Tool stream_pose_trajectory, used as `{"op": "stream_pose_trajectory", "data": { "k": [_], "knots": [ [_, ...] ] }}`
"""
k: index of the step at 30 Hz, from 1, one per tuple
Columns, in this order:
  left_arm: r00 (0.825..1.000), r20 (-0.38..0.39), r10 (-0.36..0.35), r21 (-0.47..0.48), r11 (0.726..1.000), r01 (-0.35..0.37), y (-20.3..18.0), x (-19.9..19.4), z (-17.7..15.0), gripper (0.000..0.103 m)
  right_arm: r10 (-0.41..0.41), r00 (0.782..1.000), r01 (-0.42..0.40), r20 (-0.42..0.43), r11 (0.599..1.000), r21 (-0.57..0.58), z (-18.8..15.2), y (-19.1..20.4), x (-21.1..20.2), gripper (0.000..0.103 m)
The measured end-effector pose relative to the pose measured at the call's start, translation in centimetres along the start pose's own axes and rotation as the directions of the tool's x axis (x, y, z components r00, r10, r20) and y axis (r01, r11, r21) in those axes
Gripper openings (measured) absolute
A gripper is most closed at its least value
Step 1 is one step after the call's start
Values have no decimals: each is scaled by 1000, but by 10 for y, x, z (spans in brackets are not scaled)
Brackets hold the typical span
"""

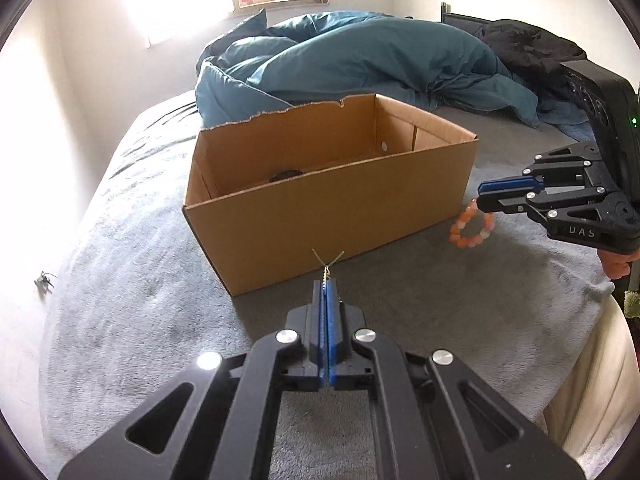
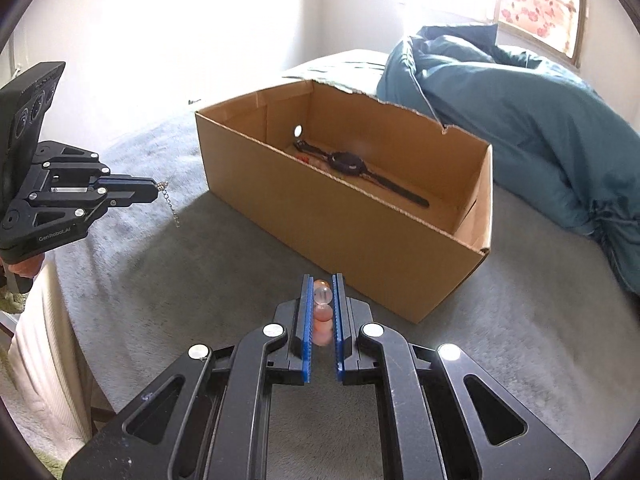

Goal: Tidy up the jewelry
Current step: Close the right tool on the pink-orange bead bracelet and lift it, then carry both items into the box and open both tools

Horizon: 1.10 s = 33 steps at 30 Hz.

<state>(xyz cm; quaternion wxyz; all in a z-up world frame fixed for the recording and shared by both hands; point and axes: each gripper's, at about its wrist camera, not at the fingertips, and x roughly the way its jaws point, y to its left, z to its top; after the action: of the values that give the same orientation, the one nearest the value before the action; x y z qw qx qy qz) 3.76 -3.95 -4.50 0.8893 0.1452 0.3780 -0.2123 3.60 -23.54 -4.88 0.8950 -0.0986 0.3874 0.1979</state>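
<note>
A thin silver chain [image 2: 170,204] is pinched in the left gripper [image 1: 327,280], its jaws pressed together on it, the loose end dangling. An orange bead bracelet [image 1: 472,228] is clamped in the right gripper [image 2: 322,284]. Both are held above the grey bed [image 1: 140,280], beside the open cardboard box [image 2: 360,232] (a black watch [image 2: 348,162] lies inside).

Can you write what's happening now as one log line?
left gripper: holds chain | right gripper: holds bracelet | box: watch inside
</note>
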Motion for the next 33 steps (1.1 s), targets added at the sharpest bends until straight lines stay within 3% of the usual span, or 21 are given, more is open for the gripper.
{"op": "stream_pose_trajectory", "data": {
  "k": [15,25,33],
  "knots": [
    [998,69,5,-14,1000,-4,8,-29,10,1,-28,998,29,63,999,-16,14,11,-31,7],
    [986,167,-7,-6,1000,8,23,-39,63,1,-34,990,40,140,998,-42,58,-10,-42,7],
    [983,169,-71,-8,997,74,31,-5,109,1,-9,994,13,112,999,-31,94,-52,-3,7]
  ]
}}
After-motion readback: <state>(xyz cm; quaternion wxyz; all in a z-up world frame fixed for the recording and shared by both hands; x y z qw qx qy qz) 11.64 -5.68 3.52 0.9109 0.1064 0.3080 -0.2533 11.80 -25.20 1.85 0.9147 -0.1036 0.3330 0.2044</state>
